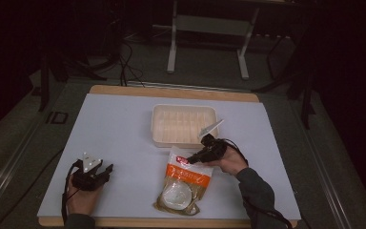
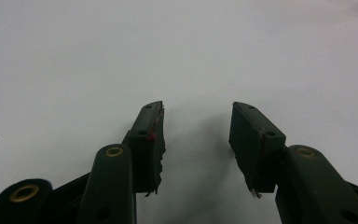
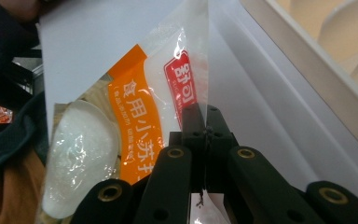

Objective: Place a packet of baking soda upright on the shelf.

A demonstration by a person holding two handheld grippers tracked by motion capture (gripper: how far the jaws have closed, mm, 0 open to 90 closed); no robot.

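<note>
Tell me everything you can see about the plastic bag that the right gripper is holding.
The plastic bag is a clear, glossy pouch with an orange label band printed in white characters and a small red patch near its top. Inside sits a rounded white lump over brownish contents. It lies on the white table cover, just in front of the shallow white tray, with its top end toward the tray. The right gripper is shut on its top edge near the red patch, jaws pressed together over the film.

clear plastic pouch with orange and red label (image 1: 183,180), holding white contents, lies flat on the white surface (image 1: 119,138), just beside the shallow cream plastic tray (image 1: 185,125), top edge lifted.
</note>
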